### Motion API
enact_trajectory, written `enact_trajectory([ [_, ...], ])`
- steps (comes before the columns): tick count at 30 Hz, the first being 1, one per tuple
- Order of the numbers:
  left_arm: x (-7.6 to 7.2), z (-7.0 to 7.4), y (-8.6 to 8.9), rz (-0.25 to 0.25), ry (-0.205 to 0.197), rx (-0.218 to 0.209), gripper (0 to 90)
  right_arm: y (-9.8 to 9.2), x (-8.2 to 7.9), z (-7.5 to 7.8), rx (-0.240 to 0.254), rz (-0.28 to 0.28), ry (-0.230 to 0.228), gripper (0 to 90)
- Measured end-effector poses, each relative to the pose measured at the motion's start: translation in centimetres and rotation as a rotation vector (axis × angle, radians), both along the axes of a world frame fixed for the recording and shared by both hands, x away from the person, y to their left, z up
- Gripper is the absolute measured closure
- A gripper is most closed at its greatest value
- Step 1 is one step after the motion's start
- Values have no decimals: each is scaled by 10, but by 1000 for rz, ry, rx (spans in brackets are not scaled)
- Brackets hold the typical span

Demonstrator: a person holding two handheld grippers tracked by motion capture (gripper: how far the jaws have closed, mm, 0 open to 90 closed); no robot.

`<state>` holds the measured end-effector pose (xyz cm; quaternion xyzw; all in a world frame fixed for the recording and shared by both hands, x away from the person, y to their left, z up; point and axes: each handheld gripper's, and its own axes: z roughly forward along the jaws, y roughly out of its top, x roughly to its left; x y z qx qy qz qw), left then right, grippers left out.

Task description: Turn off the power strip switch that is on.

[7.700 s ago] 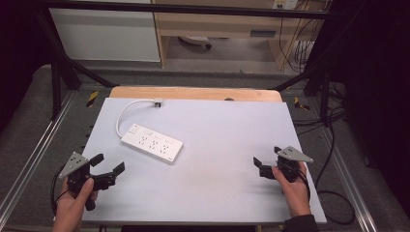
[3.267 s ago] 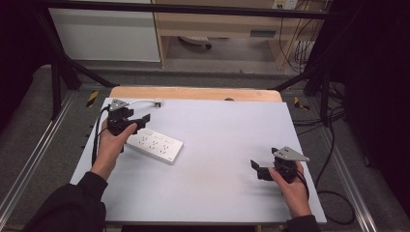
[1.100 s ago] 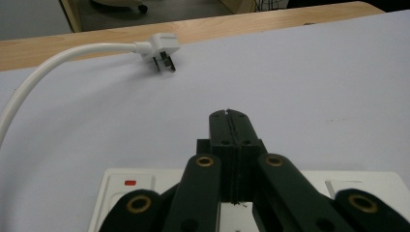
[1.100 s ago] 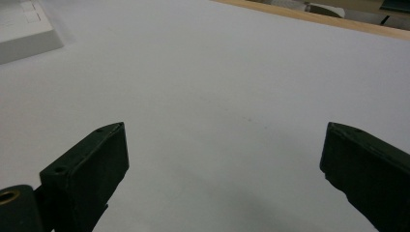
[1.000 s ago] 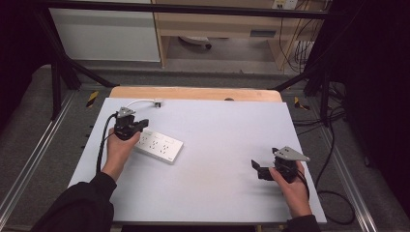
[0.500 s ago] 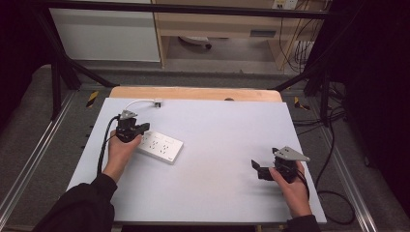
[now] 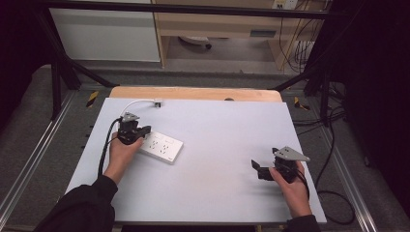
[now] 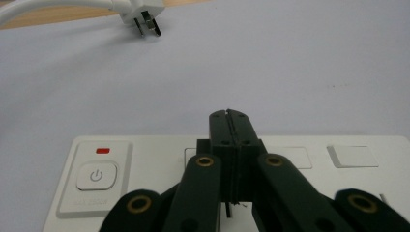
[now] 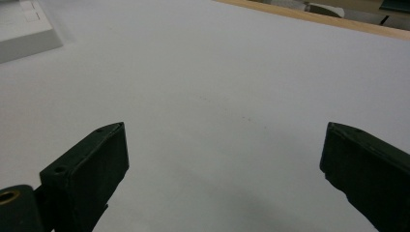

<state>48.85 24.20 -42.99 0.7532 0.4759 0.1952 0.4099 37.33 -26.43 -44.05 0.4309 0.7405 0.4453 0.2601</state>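
Left gripper view: hand-held gripper (image 8: 231, 113) closed, seemingly empty

Lab: black frame rig (image 7: 63, 72), loose cables (image 7: 333, 121), bare table (image 7: 222, 125).

Left tongs (image 8: 228, 116) closed, empty; right tongs (image 9: 225, 169) wide apart.

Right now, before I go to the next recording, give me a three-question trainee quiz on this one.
1. True or false: the left gripper has its jaws shut, with nothing between them.
2. What lies on the table beyond the power strip? A) plug B) cup C) screwdriver
3. Which gripper has its jaws wide apart?

Key:
1. True; it is poised over the power strip beside the power button.
2. A; the white plug lies with its pins bare, unplugged.
3. The right gripper.
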Motion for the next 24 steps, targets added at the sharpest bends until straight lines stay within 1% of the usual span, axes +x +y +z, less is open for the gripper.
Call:
enact_trajectory([
  [21, -1, -1, -3, -8, 1, 3, 900, 0, 0, 0, -1, 1, 0, 37],
  [24, -1, -2, -3, -6, 6, 3, 900, 0, 0, 0, 0, 1, 1, 37],
])
